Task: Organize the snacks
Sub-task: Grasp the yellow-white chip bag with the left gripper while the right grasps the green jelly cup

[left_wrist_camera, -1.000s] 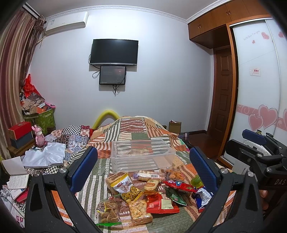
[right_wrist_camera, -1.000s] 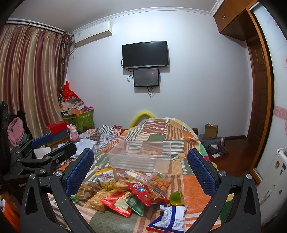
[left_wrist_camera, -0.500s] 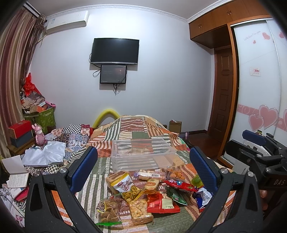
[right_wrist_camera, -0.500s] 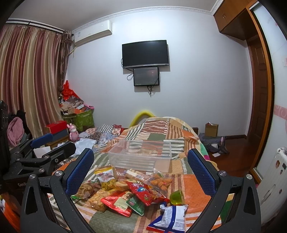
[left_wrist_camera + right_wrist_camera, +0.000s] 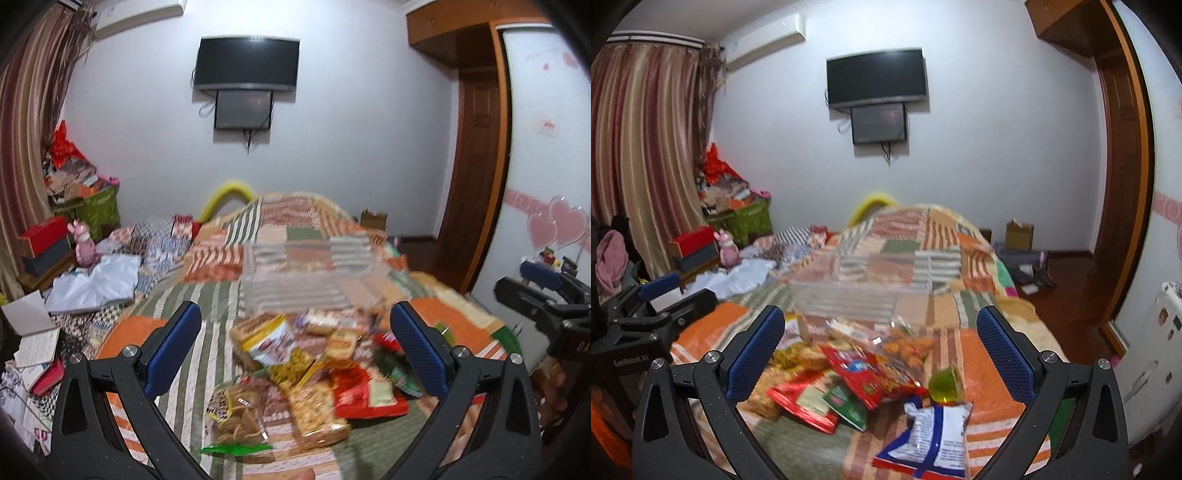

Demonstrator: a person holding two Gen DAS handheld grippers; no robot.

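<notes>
With both grippers' fingers spread wide and holding nothing, bring your left gripper [image 5: 295,347] down squarely over one packet at the edge of the snack pile [image 5: 303,373] on the bed [image 5: 155,302], just before the clear bin [image 5: 306,280].

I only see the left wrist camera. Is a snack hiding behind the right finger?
Observer: Yes. The right wrist view shows a blue-and-white bag, the nearest snack to that camera.
Operator: Anything next to it?
Observer: A green jelly cup, right by the bag's top edge.
Operator: What's way over on the left?
Observer: A pink cloth at the far left edge, below the curtain.
</notes>
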